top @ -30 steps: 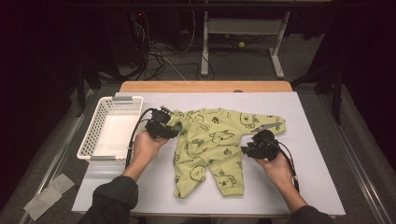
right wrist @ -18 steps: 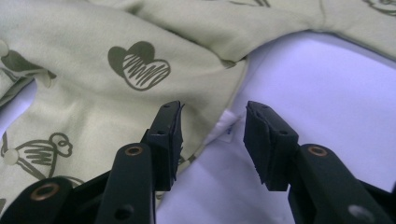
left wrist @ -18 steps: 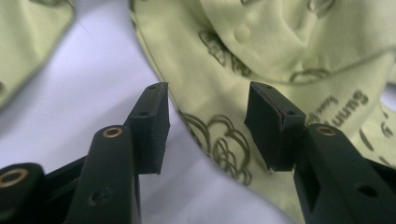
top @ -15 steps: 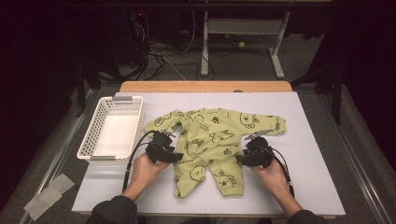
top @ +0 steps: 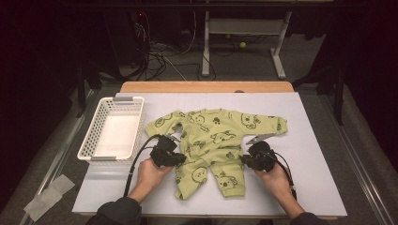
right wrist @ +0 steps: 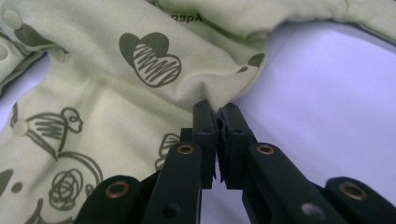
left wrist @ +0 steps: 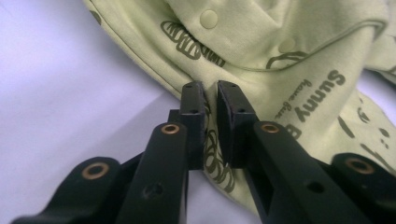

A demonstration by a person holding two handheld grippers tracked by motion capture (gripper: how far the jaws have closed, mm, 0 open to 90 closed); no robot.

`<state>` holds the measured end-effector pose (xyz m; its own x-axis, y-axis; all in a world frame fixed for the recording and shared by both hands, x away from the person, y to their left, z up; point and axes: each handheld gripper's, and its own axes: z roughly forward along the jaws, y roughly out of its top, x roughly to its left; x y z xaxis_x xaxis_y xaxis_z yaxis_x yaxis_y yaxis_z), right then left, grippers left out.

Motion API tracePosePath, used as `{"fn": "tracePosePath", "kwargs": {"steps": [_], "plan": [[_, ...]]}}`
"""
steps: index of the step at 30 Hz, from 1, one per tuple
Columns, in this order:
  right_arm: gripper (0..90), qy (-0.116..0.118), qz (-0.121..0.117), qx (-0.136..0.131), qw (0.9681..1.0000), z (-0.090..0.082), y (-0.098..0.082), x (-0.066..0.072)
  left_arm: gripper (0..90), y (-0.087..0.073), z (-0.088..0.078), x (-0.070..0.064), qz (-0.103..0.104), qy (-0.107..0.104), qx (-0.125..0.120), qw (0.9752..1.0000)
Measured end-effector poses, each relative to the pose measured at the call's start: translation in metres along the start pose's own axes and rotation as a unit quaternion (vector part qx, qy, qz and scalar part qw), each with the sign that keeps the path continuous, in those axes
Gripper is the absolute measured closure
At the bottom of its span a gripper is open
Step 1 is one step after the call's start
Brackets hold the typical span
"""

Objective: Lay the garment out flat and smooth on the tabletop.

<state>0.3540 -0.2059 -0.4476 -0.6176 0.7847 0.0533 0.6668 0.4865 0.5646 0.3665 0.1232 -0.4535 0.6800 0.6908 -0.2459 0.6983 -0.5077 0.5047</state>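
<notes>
Romper [top: 213, 140] lies flat mid-counter [top: 309, 187], basket [top: 115, 129] to its left. My left tongs [left wrist: 210, 100] have just closed — pinching its left edge. My right tongs [right wrist: 217, 114] have just closed too, nipping a fold at the right edge.

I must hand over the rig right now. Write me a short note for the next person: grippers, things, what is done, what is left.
Left gripper: jaws have just closed, pinching the edge of the baby suit at its waist.
Right gripper: jaws have just closed, pinching the opposite edge.
Baby suit: lies flat on the white mat, sleeves spread, legs toward the person.
Basket: beside the suit, on the left gripper's side, nothing inside.
Done: both side grips taken.
Left: probably folding the suit, perhaps then into the basket.
</notes>
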Motion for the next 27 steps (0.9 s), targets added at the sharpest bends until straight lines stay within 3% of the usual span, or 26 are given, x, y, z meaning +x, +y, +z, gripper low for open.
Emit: {"fn": "tracePosePath", "kwargs": {"steps": [10, 12, 13, 14, 18, 23, 27], "plan": [[87.7, -0.002, 0.009, -0.003, 0.9999, -0.025, -0.019, -0.006, 80.1, -0.016, -0.018, -0.008, 0.009, -0.018, -0.006, 0.9998], [87.6, -0.001, 0.009, 0.001, 1.0, -0.03, -0.022, -0.005, 80.3, -0.019, -0.022, -0.009, 0.015, -0.016, -0.011, 0.9997], [87.6, -0.004, 0.006, 0.004, 1.0, -0.031, -0.023, -0.004, 85.8, -0.02, -0.024, -0.01, 0.019, -0.006, -0.015, 0.9997], [87.6, -0.012, 0.0, 0.012, 0.9999, -0.032, -0.024, -0.003, 85.9, -0.021, -0.024, -0.008, 0.02, -0.003, -0.014, 0.9997], [87.5, -0.018, -0.008, 0.027, 0.9994, -0.035, -0.027, 0.0, 85.4, -0.024, -0.022, -0.005, 0.012, -0.008, -0.017, 0.9998], [86.3, -0.01, -0.009, 0.022, 0.9997, -0.038, -0.033, 0.003, 67.7, -0.023, -0.019, -0.01, 0.014, -0.009, -0.015, 0.9998], [83.0, -0.007, -0.004, 0.003, 1.0, -0.039, -0.037, 0.005, 58.5, -0.026, -0.019, -0.02, 0.029, 0.009, -0.007, 0.9995]]}}
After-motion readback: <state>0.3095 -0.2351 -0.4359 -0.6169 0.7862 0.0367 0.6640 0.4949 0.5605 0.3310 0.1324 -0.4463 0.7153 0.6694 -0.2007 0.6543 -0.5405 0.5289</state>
